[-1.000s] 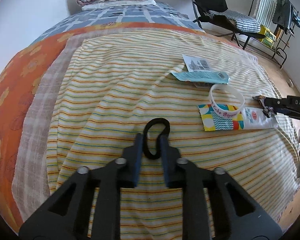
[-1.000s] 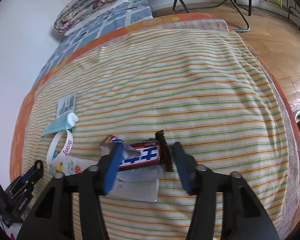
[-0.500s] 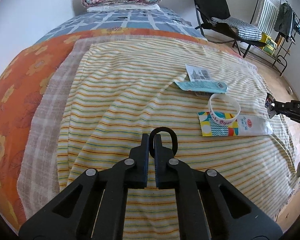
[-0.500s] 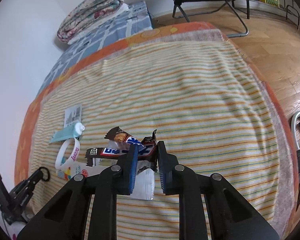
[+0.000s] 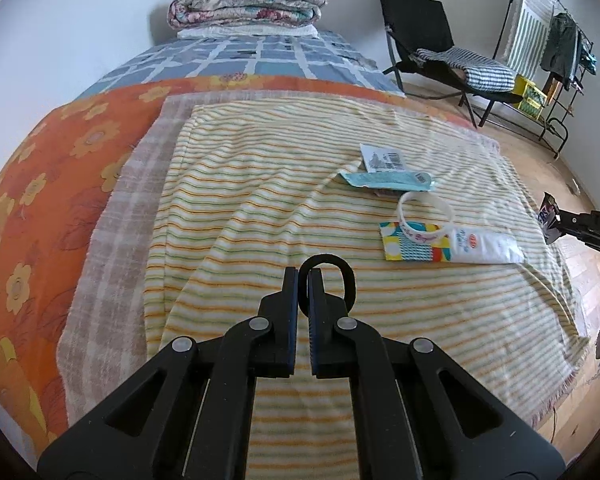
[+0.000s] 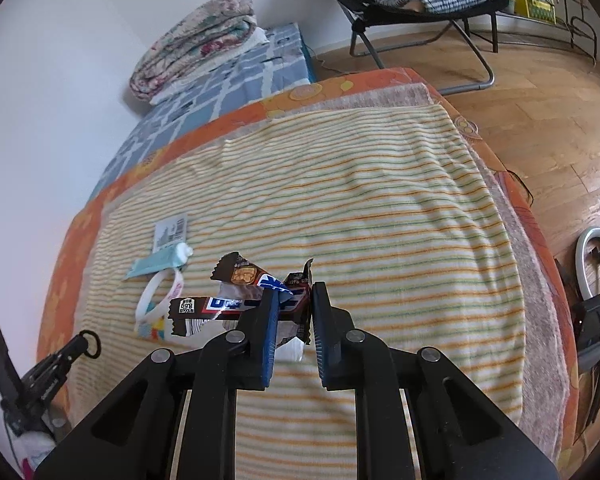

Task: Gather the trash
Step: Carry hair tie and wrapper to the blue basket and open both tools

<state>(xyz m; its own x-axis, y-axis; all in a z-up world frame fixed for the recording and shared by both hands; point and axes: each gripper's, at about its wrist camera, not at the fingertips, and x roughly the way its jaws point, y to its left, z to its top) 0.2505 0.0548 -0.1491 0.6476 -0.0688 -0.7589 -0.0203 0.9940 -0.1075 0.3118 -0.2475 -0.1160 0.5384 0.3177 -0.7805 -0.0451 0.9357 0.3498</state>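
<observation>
My left gripper (image 5: 303, 276) is shut on a black hair tie (image 5: 336, 270) and holds it above the striped blanket (image 5: 260, 200). My right gripper (image 6: 294, 300) is shut on a brown and blue candy wrapper (image 6: 236, 302), lifted off the bed. On the blanket lie a white barcode tag (image 5: 382, 157), a light blue tube (image 5: 388, 180), a white wristband (image 5: 424, 212), a colourful card (image 5: 410, 242) and a white packet (image 5: 486, 244). The right gripper with the wrapper shows at the right edge of the left wrist view (image 5: 552, 222).
A folded quilt (image 5: 246, 2) lies at the head of the bed. A black folding chair (image 5: 440, 52) and a drying rack (image 5: 548, 40) stand on the wooden floor (image 6: 540, 100). A ring light (image 6: 596, 272) stands beside the bed.
Both grippers closed: the left on the hair tie, the right on the candy wrapper. Both then lifted their items off the blanket and drew back.
</observation>
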